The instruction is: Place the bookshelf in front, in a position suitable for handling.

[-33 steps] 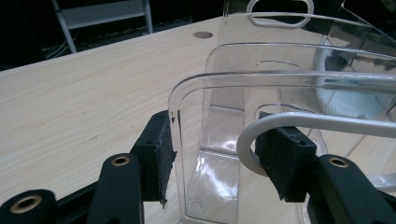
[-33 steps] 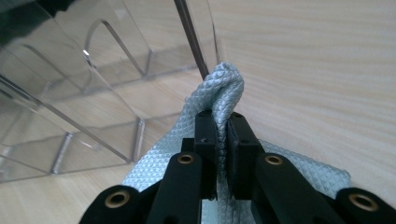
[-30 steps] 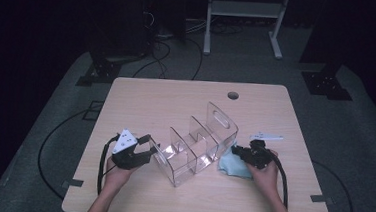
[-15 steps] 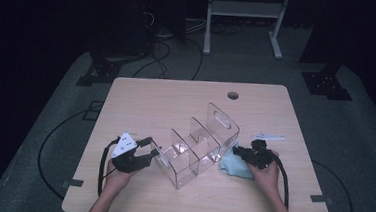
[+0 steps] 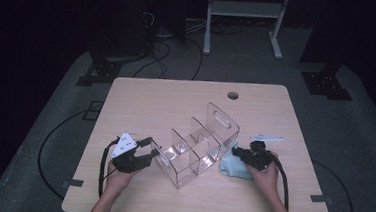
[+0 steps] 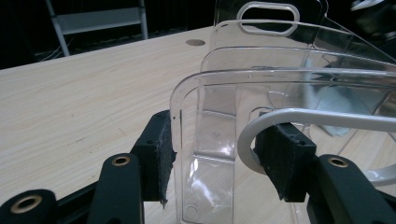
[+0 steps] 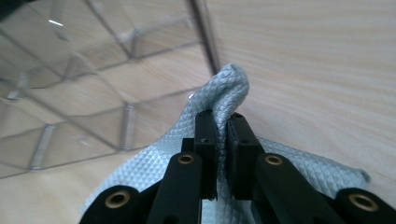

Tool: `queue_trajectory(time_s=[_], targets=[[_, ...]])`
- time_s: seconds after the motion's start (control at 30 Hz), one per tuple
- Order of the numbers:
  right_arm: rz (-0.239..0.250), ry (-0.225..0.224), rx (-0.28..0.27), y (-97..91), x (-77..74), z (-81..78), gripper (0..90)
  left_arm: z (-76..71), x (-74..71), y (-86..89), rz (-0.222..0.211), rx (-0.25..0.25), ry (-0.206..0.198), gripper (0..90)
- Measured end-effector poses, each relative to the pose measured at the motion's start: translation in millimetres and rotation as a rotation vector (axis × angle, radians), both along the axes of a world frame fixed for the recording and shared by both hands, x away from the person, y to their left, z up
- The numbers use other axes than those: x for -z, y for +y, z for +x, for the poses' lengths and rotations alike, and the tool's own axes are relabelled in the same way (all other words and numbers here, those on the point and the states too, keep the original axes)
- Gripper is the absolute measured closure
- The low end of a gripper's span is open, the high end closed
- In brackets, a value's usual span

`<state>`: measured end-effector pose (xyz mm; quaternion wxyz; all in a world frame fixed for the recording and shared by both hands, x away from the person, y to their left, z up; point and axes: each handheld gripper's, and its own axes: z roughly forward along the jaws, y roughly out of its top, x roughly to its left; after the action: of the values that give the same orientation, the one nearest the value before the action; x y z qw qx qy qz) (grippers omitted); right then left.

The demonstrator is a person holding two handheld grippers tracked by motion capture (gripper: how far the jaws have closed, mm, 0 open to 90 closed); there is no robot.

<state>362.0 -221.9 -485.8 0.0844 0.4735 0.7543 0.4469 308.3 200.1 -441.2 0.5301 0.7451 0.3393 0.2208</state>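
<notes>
A clear acrylic organizer (image 5: pixel 198 147) with several upright dividers stands in the middle of the wooden table (image 5: pixel 176 100). My left gripper (image 5: pixel 153 151) is at its near left end. In the left gripper view the organizer's end panel (image 6: pixel 210 116) sits between the jaws of this gripper (image 6: pixel 215 149), one pad against its outer edge and the other against a white curved edge. A light blue cloth (image 5: pixel 234 167) lies just right of the organizer. My right gripper (image 5: pixel 240 154) is shut on a raised fold of the cloth (image 7: pixel 224 88), the pads (image 7: pixel 205 135) pinching it beside the clear wall.
A small white and blue object (image 5: pixel 266 138) lies on the table behind the right hand. A round cable hole (image 5: pixel 233 95) sits near the far edge. A metal frame (image 5: pixel 242 19) and cables stand on the dark floor beyond.
</notes>
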Motion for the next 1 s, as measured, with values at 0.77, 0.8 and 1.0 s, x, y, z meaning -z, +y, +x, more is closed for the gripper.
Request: queue_trajectory(time_s=[0.77, 0.8, 1.0], targets=[[-0.032, -0.043, -0.120, 42.3, -7.5, -30.3, 84.0, -2.2, 2.4, -2.4, -0.012, -0.003, -0.005, 46.9], [-0.017, -0.066, -0.116, 41.5, -13.5, -32.6, 84.0, -2.3, 2.4, -2.6, -0.012, -0.004, -0.006, 46.8], [-0.007, -0.063, -0.111, 41.2, -10.7, -32.1, 84.0, -2.5, 3.0, -3.2, -0.016, -0.006, -0.008, 46.7]])
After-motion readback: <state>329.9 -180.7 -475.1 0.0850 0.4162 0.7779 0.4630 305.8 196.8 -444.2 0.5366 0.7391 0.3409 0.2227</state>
